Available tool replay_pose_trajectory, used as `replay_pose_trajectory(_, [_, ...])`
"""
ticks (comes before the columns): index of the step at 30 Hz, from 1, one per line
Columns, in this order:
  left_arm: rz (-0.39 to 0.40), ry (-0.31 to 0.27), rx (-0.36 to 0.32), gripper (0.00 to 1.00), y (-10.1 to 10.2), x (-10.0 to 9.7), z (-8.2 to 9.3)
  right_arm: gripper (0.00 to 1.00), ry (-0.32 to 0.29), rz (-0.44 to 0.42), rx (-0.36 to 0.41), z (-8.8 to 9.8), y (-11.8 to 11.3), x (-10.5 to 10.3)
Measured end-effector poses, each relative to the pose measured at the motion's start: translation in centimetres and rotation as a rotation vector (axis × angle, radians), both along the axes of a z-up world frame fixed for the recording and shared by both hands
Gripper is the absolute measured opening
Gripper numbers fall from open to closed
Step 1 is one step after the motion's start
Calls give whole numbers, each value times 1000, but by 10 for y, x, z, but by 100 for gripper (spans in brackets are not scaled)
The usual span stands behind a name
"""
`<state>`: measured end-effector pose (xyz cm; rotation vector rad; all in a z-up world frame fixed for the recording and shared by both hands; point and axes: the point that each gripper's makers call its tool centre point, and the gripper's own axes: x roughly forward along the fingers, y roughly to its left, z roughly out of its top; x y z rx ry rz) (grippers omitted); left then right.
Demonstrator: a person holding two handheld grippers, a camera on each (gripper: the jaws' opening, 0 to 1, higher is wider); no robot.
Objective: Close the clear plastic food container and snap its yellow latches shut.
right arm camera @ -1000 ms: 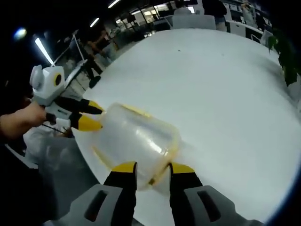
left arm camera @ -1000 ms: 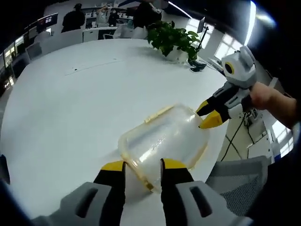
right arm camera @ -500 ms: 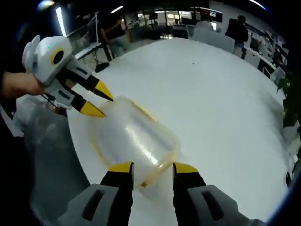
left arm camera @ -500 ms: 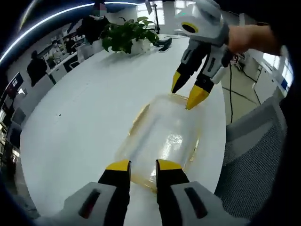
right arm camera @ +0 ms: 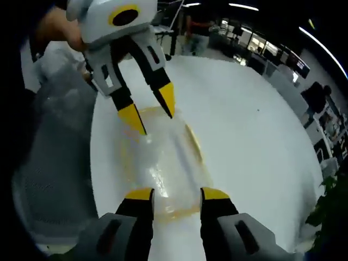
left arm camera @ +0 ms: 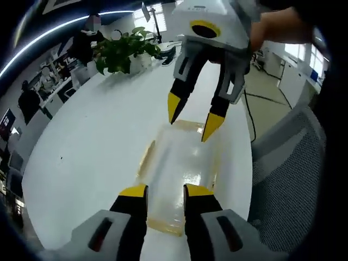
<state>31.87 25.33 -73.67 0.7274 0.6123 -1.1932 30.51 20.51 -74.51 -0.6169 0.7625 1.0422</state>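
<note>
The clear plastic container (left arm camera: 182, 166) with a yellow rim lies lid-up on the white table (left arm camera: 87, 147), close to its edge. My left gripper (left arm camera: 166, 191) is open, its jaws standing over the container's near end. My right gripper (left arm camera: 191, 118) comes in from the top, open, tips just above the far end. In the right gripper view the same container (right arm camera: 160, 163) runs away from my right gripper (right arm camera: 177, 194), and the left gripper (right arm camera: 149, 109) hangs over its far end. A yellow latch (right arm camera: 191, 142) shows on one long side. I cannot tell whether the latches are snapped.
A grey mesh chair (left arm camera: 283, 179) stands right beside the table edge, also seen as the chair (right arm camera: 54, 141). A potted plant (left arm camera: 122, 51) sits at the table's far side. People and desks fill the background. A hand (left arm camera: 283, 27) holds the right gripper.
Both grippers have swung round to face each other along the container's length, each over one short end. The container has stayed on the table.
</note>
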Motion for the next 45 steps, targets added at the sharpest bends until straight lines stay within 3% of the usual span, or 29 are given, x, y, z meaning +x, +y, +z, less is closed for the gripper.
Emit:
replay_pose_trajectory(2, [-14,5,-3,24,-4,-1,0,28,27,-2,29,1,5,0])
replay_pose_trajectory(6, [-38,3,13,22,-8,0,-3,25,12,39,38,4,15,5])
replay_pose_trajectory(11, [-77,-2,24,21,-14,-3,-5,21,11,65,-6,-8,18,10])
replay_pose_trajectory(16, [-115,9,33,17,-18,-7,-4,19,15,72,6,-7,23,17])
replay_pose_trajectory(23, [-201,-24,49,16,-26,-18,0,13,45,89,-11,-10,27,28])
replay_pose_trajectory(26, [-272,-59,98,16,-29,-23,-6,7,35,103,-27,-9,29,32])
replay_pose_trajectory(34, [-299,-64,120,12,-38,-24,-14,1,99,108,-38,-14,36,40])
replay_pose_trajectory(38, [-317,-81,129,11,-40,-25,-16,0,100,112,-75,-19,34,42])
replay_pose_trajectory(40, [-294,-38,126,18,-41,-29,-19,0,89,106,-68,-16,35,45])
replay_pose_trajectory(41, [-240,-17,90,24,-44,-28,-16,3,72,99,-58,-14,36,48])
replay_pose_trajectory(42, [-236,-8,104,28,-44,-30,-17,7,62,89,-69,-13,34,50])
replay_pose_trajectory(43, [-256,7,108,33,-43,-35,-18,12,26,91,-92,-12,31,56])
replay_pose_trajectory(45, [-316,10,138,51,-40,-46,-22,18,26,91,-87,-9,29,60])
